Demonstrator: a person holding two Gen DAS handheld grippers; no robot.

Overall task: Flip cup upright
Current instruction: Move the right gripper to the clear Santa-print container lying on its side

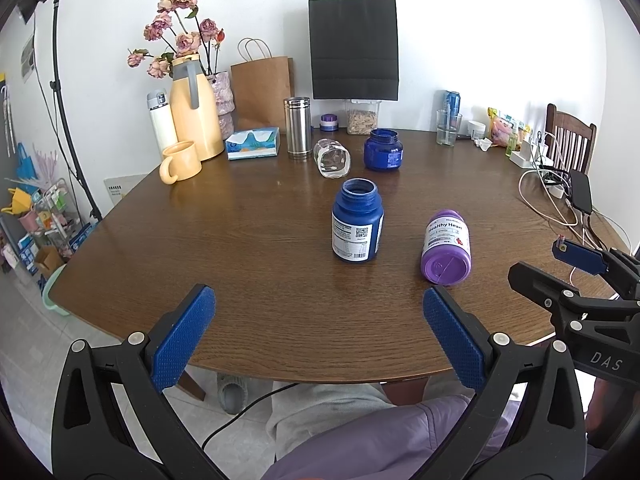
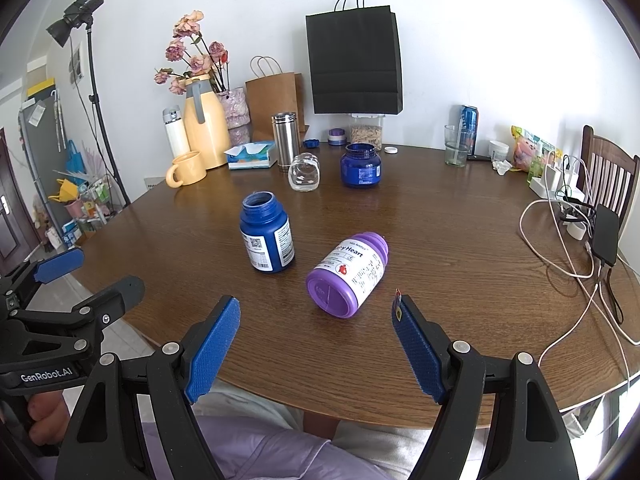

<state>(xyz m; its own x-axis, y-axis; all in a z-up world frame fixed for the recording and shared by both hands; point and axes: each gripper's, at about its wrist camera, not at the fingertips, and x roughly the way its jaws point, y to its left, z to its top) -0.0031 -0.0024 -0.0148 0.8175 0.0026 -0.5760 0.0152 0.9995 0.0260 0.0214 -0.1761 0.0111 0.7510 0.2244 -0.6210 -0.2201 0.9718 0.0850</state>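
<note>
Two hand-held grippers, left (image 1: 318, 332) and right (image 2: 316, 344), hover with jaws spread wide and empty over the near edge of the round wooden table (image 2: 440, 220). A purple plastic bottle with a white label (image 2: 347, 274) lies on its side, base toward the cameras, just beside an upright open blue bottle (image 2: 267, 238). Bare wood surrounds both. A clear glass jar (image 2: 305, 172) farther back seems tipped over; its mouth is hard to make out.

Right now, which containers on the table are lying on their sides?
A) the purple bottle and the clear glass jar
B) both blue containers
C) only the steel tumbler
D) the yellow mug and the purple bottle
A: the purple bottle and the clear glass jar lie tipped over; the blue ones stand upright.
</note>
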